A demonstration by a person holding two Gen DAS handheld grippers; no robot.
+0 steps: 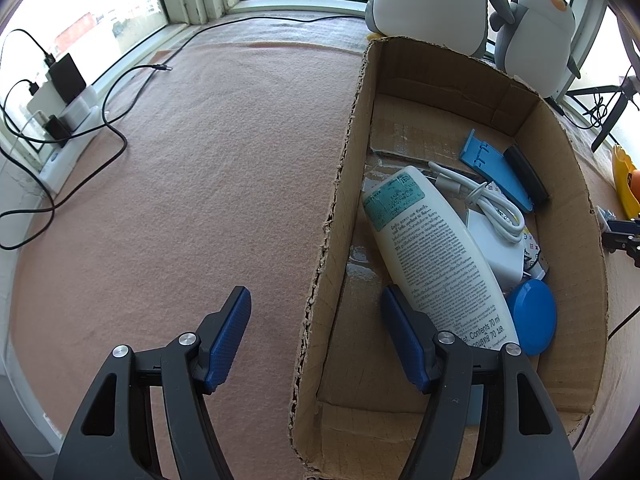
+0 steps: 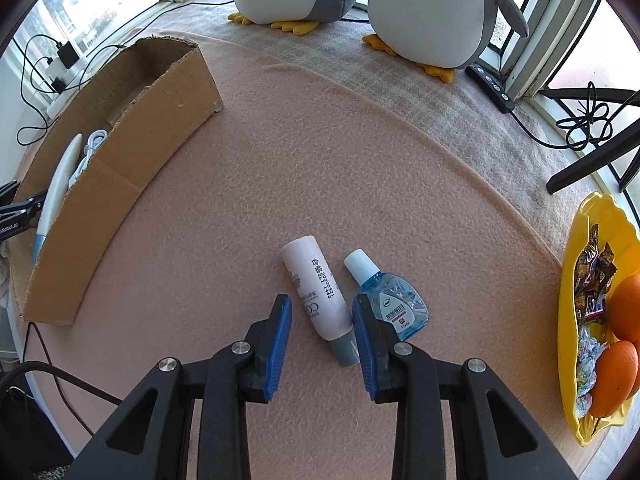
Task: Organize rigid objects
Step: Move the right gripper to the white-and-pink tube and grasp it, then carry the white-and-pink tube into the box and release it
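Filling cardboard box (image 1: pixel 568 184): white lotion bottle (image 1: pixel 436 256), blue lid (image 1: pixel 532 316), cable (image 1: pixel 496 204) already inside. Beside box on bench: pink tube (image 2: pixel 316 292), eye-drop bottle (image 2: pixel 388 300) remain. Right hand-held gripper (image 2: pixel 320 344) released, straddling tube. Left hand-held gripper (image 1: pixel 316 340) released, astride box wall.

Surface is a pinkish felt blanket (image 2: pixel 320 184) laid over a greyer mat (image 2: pixel 460 120). Left in the right-wrist view sits an open cardboard box (image 2: pixel 132 160). Bottom centre there's a pink tube (image 2: pixel 316 292) lying just beside a blue eye-drop bottle (image 2: pixel 390 300). A yellow tray (image 2: pixel 568 320) at the right edge, two plush penguins (image 2: pixel 420 12) up top, black cables (image 1: pixel 116 120) upper left in the other view.
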